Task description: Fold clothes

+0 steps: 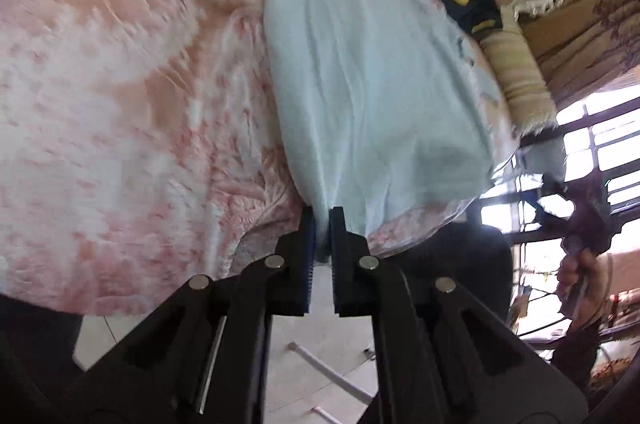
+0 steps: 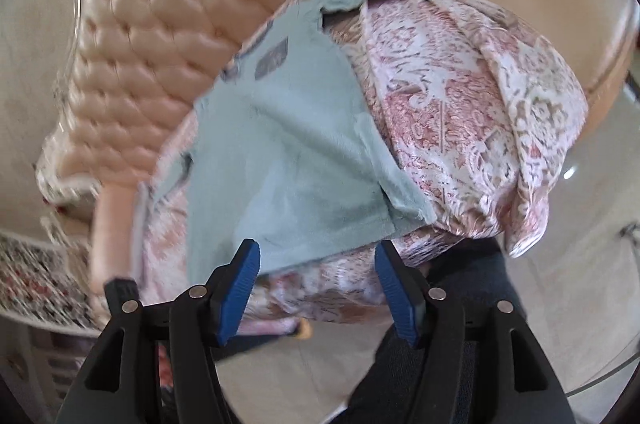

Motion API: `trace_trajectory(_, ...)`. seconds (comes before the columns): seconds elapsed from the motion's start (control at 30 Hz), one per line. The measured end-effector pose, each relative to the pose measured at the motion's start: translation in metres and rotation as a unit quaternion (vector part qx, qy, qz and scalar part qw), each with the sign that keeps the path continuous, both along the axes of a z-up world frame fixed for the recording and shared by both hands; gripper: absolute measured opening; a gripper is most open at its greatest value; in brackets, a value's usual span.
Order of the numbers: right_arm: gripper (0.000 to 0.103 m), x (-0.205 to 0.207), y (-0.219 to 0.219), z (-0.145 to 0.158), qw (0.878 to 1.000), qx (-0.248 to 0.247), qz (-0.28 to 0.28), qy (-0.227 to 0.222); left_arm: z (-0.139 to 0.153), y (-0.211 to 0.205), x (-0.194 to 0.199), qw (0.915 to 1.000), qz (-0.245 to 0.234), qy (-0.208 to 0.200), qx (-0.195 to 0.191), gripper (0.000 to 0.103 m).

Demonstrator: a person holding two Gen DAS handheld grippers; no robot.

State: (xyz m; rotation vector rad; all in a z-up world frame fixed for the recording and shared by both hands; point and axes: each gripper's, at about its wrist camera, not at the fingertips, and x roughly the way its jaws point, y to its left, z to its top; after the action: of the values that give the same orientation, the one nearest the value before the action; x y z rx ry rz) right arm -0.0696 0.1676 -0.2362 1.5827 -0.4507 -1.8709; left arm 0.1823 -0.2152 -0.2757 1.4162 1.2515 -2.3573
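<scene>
Two hand-held grippers at work: the left hand-held gripper [image 1: 322, 224] is pinching a corner of the pale blue cotton t-shirt [image 1: 360, 63], which lies spread across the pink-and-white patterned bedspread [image 1: 120, 103]. The right hand-held gripper [image 2: 316, 260] hovers spread wide just above the shirt's hem, near the tufted peach headboard [image 2: 160, 23].

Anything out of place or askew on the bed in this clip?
Only the light blue T-shirt: it lies crooked across the pink patterned bedspread, one sleeve flung onto bare mattress. The left hand-held gripper pinches its hem; the right hand-held gripper hovers open. Normal mid-fold.
</scene>
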Motion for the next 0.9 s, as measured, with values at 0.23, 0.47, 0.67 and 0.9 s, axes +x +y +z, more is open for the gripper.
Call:
trace_trajectory(0.23,0.080,0.010,0.018,0.000,0.996,-0.054,-0.060,-0.028,-0.007,-0.004,-0.004,0.9993,-0.025,-0.027,0.004,0.008)
trace_trajectory(0.47,0.080,0.019,0.014,-0.033,0.980,-0.125,-0.119,-0.095,-0.015,0.001,0.003,0.9989,0.008,-0.023,0.039,0.013)
trace_trajectory(0.67,0.080,0.009,-0.007,-0.058,0.987,-0.062,-0.121,-0.086,-0.020,0.004,0.012,0.9967,0.038,-0.016,0.070,0.013)
trace_trajectory(0.9,0.070,-0.002,-0.031,-0.081,0.990,-0.048,-0.104,-0.084,-0.016,-0.004,0.023,0.9956,0.055,-0.014,0.074,0.013)
